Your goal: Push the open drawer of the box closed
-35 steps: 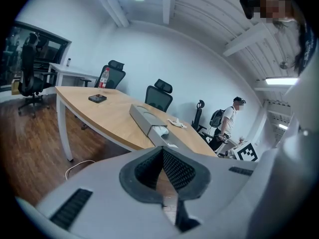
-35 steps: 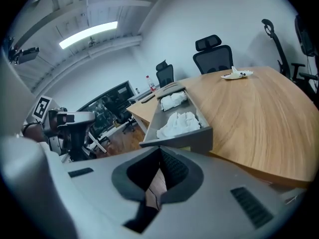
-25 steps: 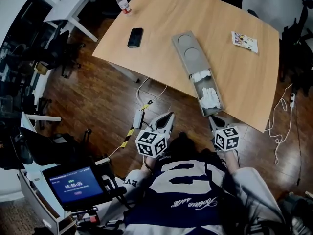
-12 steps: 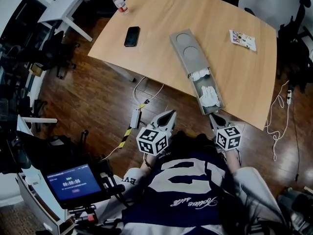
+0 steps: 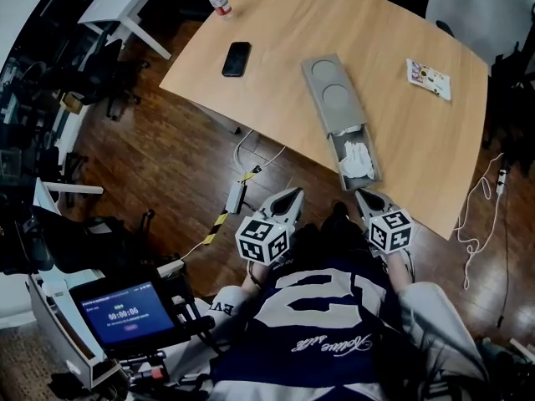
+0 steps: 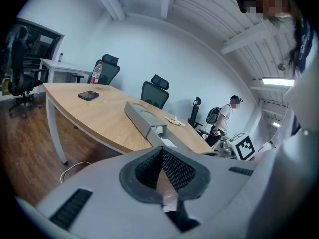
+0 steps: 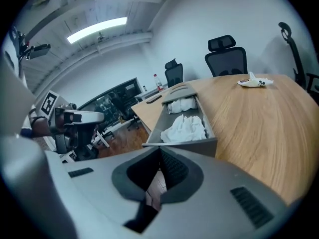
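Box (image 5: pixel 332 97) lies long and grey on the wooden table (image 5: pixel 276 23). Its drawer (image 5: pixel 355 159) is partly pulled out from the box's near end, toward the table edge, with white cloths (image 5: pixel 357 160) inside.

My right gripper (image 5: pixel 365 197) is just off the drawer's front panel, jaws pressed together with nothing between them. I cannot tell whether it touches the panel.

My left gripper (image 5: pixel 288 195) is left of the box's near end, off the table, jaws also together and empty.

Phone (image 5: pixel 236 58) lies left of the box.
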`<state>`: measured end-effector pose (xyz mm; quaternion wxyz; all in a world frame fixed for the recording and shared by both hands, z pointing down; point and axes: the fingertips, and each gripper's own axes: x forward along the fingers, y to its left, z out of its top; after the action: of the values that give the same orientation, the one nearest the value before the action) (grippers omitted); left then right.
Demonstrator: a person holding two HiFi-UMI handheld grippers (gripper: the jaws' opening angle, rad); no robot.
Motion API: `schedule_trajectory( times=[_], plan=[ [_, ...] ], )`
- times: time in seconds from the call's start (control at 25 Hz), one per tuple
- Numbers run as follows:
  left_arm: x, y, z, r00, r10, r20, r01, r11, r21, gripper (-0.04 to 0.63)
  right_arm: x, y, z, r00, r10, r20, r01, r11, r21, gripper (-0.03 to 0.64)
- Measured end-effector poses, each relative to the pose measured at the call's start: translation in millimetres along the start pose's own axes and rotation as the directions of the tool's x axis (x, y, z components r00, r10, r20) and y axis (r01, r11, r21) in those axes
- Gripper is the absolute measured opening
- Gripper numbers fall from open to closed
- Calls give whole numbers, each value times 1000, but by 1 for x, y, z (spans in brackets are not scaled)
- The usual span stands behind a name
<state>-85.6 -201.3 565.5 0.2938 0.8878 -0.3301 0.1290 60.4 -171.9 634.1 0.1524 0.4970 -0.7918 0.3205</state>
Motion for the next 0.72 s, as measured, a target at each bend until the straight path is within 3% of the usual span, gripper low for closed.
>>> schedule_trajectory(
  times=[0.72],
  plan=[
    [37, 0, 30, 995, 103, 8, -103, 995, -13, 3, 41, -21, 66, 988, 156, 1, -155, 986, -62, -2]
  ],
)
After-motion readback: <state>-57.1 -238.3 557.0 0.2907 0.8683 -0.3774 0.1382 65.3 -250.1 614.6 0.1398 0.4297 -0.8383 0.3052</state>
